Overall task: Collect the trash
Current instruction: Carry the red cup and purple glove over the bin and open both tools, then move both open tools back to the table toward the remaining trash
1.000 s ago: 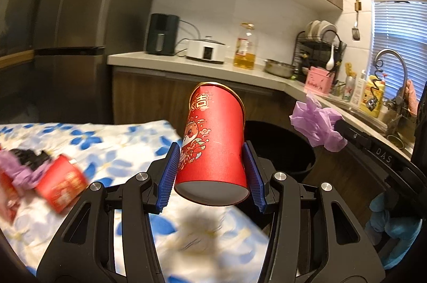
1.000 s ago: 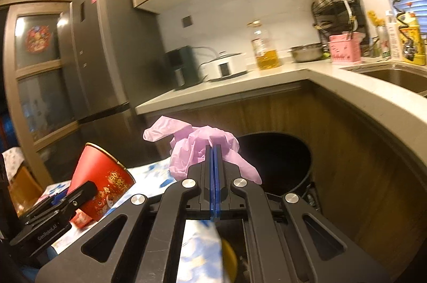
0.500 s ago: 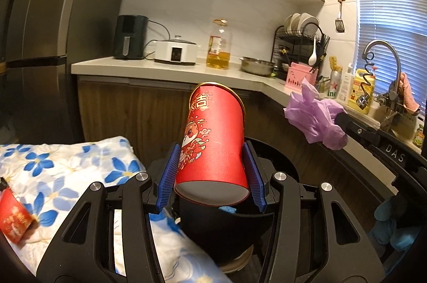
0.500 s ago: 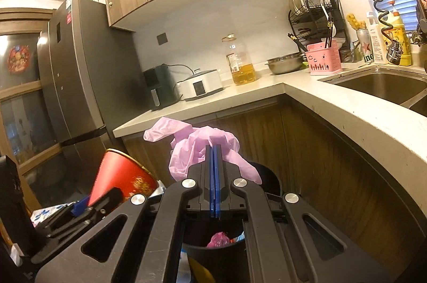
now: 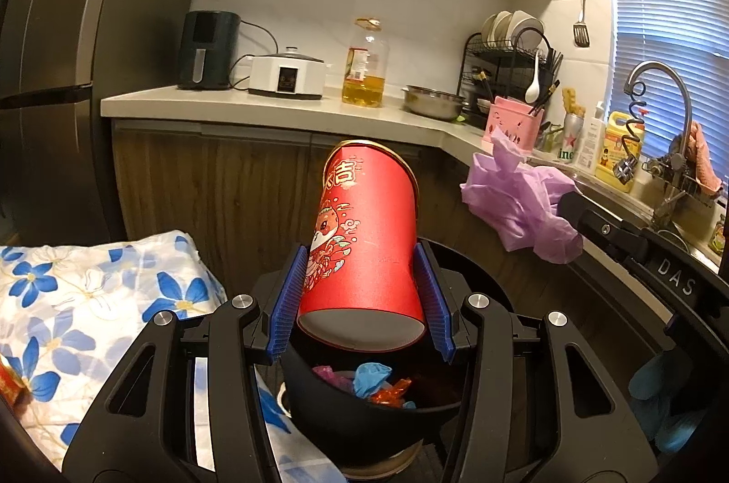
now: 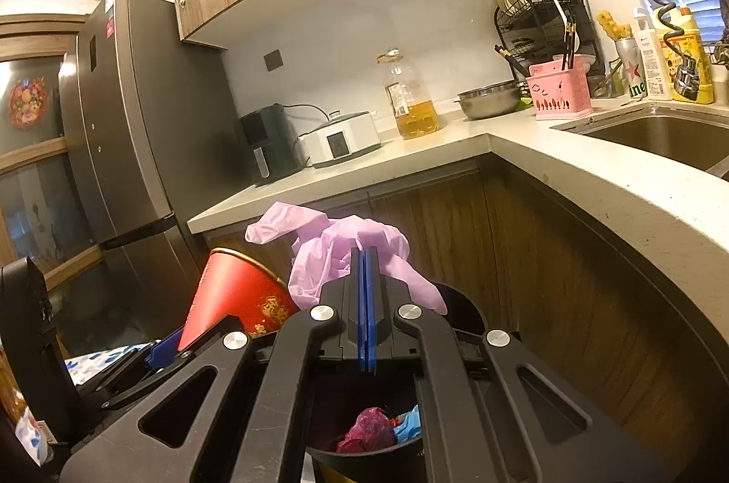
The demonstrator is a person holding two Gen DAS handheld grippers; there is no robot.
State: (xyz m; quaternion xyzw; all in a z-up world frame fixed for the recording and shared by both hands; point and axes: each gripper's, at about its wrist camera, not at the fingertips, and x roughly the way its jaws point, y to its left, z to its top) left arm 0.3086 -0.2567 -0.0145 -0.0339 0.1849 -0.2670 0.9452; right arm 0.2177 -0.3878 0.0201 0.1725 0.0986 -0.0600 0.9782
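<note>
Red paper cup (image 5: 364,237) (gold rim, cartoon print) clamped in left gripper (image 5: 362,300); crumpled purple glove (image 6: 346,255) pinched in right gripper (image 6: 364,282).

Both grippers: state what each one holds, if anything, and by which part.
The left gripper clamps the red paper cup by its sides near the base. The right gripper is shut on the crumpled purple glove, pinching a fold in its middle.
</note>
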